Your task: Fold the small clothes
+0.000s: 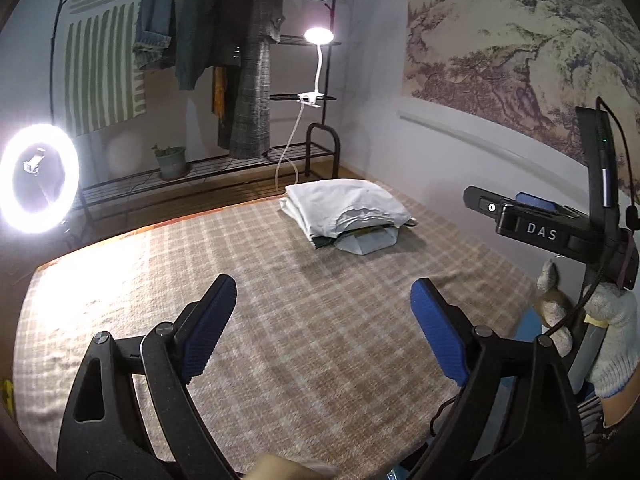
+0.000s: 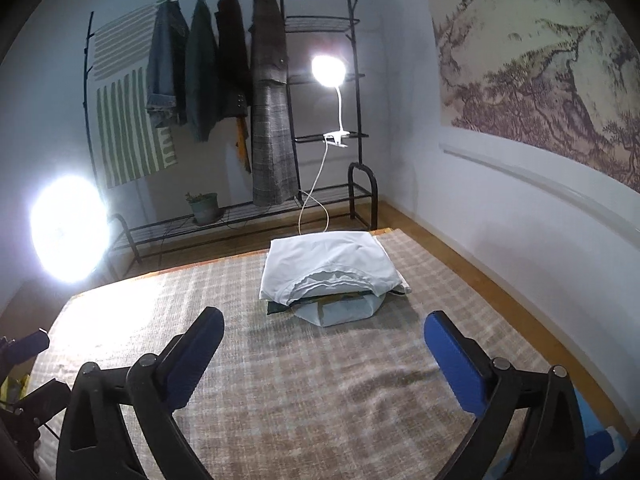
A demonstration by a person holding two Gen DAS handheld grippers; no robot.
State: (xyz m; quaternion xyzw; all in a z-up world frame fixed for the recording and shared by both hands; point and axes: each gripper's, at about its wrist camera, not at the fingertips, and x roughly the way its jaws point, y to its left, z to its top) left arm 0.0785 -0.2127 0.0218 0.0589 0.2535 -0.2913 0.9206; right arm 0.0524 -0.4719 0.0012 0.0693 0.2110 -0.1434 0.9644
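- The left gripper point(image 1: 323, 312) hovers above the checked cloth point(image 1: 280, 320) that covers the worktop. Its fingers point(image 1: 210, 326) are spread wide apart and grasp nothing.
- The right gripper point(image 2: 324, 354) hovers above the same checked cloth point(image 2: 300, 392). Its fingers point(image 2: 456, 364) are also spread wide apart and grasp nothing.
- A stack of folded clothes point(image 1: 346, 210) lies on the checked cloth, at its far side, well apart from both grippers.
- The top item of the stack of folded clothes point(image 2: 330, 270) is a white garment. Under it lie a dark item and a pale item; these lower items are mostly hidden, and their kind cannot be told.
- In the left wrist view, the body of the right gripper point(image 1: 560, 232) appears to the right of the stack, marked "DAS", held by a hand in a white knit glove point(image 1: 612, 328).
- In the right wrist view, part of the left gripper point(image 2: 28, 344) appears at the left edge, well left of the stack.
- Behind the stack stands a black clothes rack point(image 2: 352, 80) with several hanging garments point(image 2: 272, 100) and a striped cloth point(image 2: 124, 128).
- A white clip lamp point(image 2: 329, 71), lit, is clamped to a shelf of the rack, directly behind the stack.
- A small potted plant point(image 2: 205, 207) stands on the lowest shelf of the rack, behind and left of the stack.
- A lit ring light point(image 1: 38, 179) stands well left of the stack.
- A landscape mural point(image 1: 520, 40) covers the wall to the right of the stack.
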